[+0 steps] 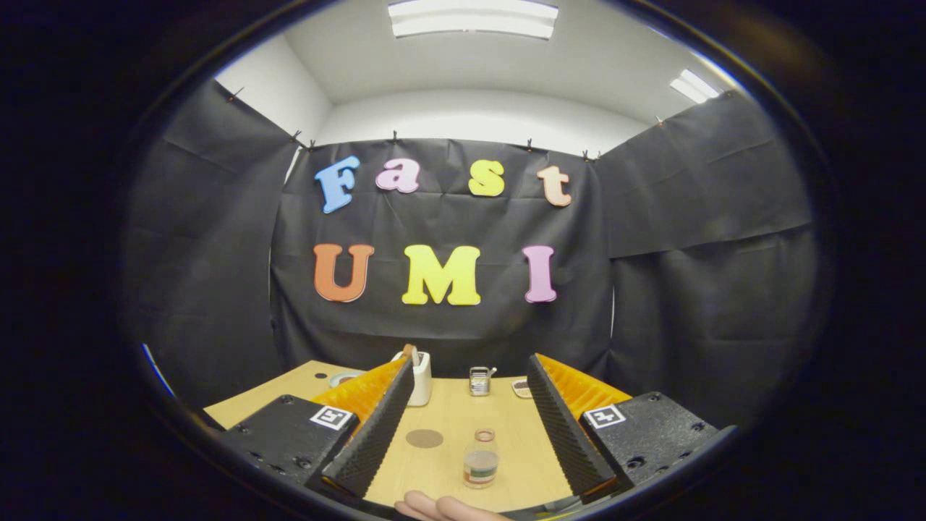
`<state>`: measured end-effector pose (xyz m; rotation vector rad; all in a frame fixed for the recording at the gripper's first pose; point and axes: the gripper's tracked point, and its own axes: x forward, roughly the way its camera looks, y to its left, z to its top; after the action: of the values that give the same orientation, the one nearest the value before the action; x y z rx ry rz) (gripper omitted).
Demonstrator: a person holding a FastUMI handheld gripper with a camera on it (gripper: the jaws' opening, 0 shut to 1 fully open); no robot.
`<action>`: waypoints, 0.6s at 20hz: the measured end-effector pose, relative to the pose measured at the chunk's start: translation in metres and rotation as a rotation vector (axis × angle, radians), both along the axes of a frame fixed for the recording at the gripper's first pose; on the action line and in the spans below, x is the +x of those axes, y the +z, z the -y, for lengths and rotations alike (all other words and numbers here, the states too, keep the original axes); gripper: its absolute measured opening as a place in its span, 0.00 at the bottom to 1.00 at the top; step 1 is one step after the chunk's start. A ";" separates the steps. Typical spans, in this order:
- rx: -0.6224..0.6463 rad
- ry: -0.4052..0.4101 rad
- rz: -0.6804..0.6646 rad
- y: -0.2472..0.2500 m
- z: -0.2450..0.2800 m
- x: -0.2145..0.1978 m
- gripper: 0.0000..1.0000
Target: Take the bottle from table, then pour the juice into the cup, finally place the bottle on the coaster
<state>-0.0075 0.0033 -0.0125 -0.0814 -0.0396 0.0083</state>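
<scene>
- claw [470, 427] spread wide, fingers [372, 434] well apart, nothing between the pads, nothing gripped
- square black-and-white marker tag on each finger mount (a pattern, no readable words)
- bottle [480, 459] stands upright on the wooden bench [448, 412], in the open gap between the fingers, a bit nearer the right finger, touching neither
- bottle is small and clear, cap off or clear (can't tell), band label round the lower part in reddish and green; print too small to read
- some liquid low in the bottle, level hard to judge
- round brown coaster [424, 438] flat on the bench, just left of the bottle and slightly farther, apart from it, near the left finger's inner face
- white cup [420, 378] at the far side of the bench, partly hidden behind the left fingertip; something brownish sticks up at its rim, contents not visible
- small metal holder [479, 380] far centre, something thin standing in it (unclear what)
- small flat dish [521, 388] just right of the holder, by the right fingertip
- round ring-shaped item [343, 378] far left on the bench, behind the left finger
- part of a person's hand [441, 508] at the near edge, below the bottle
</scene>
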 end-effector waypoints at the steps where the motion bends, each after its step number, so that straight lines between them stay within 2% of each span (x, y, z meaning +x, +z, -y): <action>1: -0.004 0.000 0.003 -0.002 0.002 -0.001 1.00; 12: -0.062 -0.007 0.006 -0.044 0.016 0.005 1.00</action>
<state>-0.0020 -0.0125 -0.0563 -0.1433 -0.0449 0.0020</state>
